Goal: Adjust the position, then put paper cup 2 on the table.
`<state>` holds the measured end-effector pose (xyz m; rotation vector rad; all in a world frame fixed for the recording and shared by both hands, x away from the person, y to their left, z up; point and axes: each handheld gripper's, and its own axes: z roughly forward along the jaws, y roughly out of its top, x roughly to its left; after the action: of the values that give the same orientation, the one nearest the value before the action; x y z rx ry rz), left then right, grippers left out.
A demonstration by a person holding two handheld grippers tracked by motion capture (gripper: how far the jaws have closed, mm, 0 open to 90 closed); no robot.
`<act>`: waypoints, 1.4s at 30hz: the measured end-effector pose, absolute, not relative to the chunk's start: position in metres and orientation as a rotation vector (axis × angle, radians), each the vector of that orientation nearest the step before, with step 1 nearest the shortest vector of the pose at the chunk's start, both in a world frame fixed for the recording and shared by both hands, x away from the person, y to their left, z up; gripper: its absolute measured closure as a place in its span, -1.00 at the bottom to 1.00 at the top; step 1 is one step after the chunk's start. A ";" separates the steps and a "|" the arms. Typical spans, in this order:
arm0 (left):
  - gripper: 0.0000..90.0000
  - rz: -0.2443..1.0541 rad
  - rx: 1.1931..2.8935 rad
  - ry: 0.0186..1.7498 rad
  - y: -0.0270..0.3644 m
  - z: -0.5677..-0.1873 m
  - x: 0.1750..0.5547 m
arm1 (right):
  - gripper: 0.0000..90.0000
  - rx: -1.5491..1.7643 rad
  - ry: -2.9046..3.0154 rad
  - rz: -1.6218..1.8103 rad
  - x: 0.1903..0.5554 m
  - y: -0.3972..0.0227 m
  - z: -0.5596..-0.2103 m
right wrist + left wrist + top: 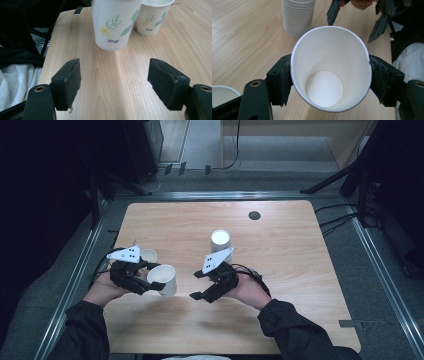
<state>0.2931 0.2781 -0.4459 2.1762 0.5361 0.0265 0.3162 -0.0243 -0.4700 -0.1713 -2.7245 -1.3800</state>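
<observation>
My left gripper [145,282] clamps a white paper cup [163,279], printed with daisies and unreadable blue lettering, above the light wooden table [280,270] on grey carpet, while my right gripper [200,285] gapes empty.

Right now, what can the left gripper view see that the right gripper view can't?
Left gripper view alone: the inside of the held cup, squeezed between the left tool pads, plus a stack of cups. Right gripper view alone: the flower print on that cup's outside, a second printed cup behind it, and the right tool open. Both share the wooden table.
</observation>
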 end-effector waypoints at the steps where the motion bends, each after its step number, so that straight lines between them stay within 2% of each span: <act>1: -0.39 0.026 2.182 0.536 0.279 -0.447 0.292 | -0.40 -0.171 -2.724 -1.379 0.316 -0.024 -0.470; 19: -0.40 -0.031 2.244 0.541 0.297 -0.471 0.292 | -0.38 -0.173 -2.727 -1.377 0.316 -0.026 -0.471; 34: -0.42 0.011 2.321 0.529 0.304 -0.489 0.290 | -0.37 -0.178 -2.730 -1.377 0.316 -0.028 -0.470; 42: -0.43 0.004 2.301 0.529 0.308 -0.491 0.289 | -0.36 -0.175 -2.734 -1.377 0.316 -0.030 -0.469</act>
<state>0.2893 0.3078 -0.4911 2.3006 0.5290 0.0038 0.3160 -0.0296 -0.4695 -0.1750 -2.7338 -1.3766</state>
